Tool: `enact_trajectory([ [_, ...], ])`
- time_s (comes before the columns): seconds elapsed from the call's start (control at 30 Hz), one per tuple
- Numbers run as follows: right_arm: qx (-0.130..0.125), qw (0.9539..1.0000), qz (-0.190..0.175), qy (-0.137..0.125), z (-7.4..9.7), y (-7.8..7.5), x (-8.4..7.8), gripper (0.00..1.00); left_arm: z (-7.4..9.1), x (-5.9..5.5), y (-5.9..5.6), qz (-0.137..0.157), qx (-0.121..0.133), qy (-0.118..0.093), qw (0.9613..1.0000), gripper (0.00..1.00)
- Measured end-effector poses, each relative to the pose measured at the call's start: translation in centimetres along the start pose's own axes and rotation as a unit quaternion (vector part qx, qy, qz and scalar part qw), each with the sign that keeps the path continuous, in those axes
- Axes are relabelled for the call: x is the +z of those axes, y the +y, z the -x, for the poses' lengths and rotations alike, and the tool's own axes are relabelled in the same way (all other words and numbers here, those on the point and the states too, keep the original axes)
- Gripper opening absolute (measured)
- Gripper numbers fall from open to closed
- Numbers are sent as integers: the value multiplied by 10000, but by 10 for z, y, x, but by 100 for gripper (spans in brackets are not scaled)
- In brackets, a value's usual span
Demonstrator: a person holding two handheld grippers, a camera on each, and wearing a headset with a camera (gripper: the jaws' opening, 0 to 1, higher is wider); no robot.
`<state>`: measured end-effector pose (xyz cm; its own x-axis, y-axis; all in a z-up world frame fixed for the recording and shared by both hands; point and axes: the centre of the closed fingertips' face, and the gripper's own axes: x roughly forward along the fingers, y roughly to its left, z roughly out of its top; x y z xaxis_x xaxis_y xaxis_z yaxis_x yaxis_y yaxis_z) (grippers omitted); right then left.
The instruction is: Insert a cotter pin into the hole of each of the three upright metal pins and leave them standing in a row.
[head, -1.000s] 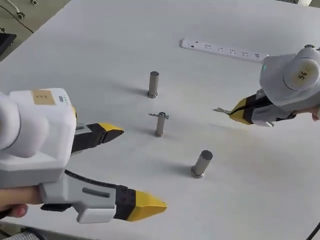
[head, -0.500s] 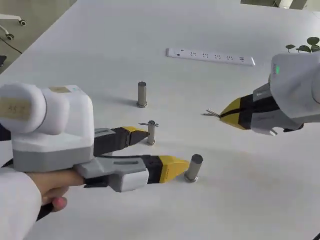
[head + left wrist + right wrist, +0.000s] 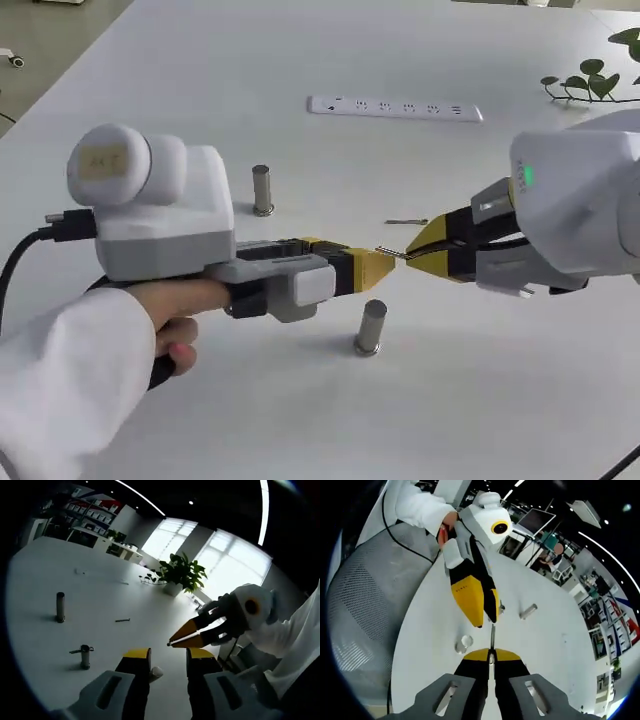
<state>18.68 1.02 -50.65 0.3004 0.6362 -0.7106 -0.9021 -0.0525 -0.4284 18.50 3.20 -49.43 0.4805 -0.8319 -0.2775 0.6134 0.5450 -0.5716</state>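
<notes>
cotter pin (image 3: 392, 253) sits pinched in the closed tips of the right gripper (image 3: 418, 248) and pokes out toward the left gripper (image 3: 360, 262), whose jaws are parted a little and grip nothing. a second ago the two tools were well apart, the left one low and wide open. now their tips nearly meet in the air above the table (image 3: 500, 400). that reads as a regrip or hand-over before the next insertion, not an insertion yet.

three metal pins stand in a row: the far metal pin (image 3: 262, 190) bare, the middle metal pin (image 3: 85, 656) already carrying the inserted cotter (image 3: 76, 651), and the near metal pin (image 3: 371, 328) bare. cotter pins count three too: one inserted, one held, and one loose cotter pin (image 3: 407, 221) lying on the table. one power strip (image 3: 395, 107) lies beyond.
</notes>
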Motion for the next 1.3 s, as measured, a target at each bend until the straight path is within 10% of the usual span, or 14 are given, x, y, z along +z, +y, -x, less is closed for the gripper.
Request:
enact_trajectory([
  [0.17,60,9999,134,-41,1,9,6,0,-5,-10,-4,-25,-91,290,9995,18],
  [0.6,150,9992,365,-18,-1,15,11,0,-13,-14,-7,663,-120,241,9974,1],
  [1.3,197,9996,137,-169,-1,19,12,5,-6,-15,-7,513,-98,300,9982,0],
])
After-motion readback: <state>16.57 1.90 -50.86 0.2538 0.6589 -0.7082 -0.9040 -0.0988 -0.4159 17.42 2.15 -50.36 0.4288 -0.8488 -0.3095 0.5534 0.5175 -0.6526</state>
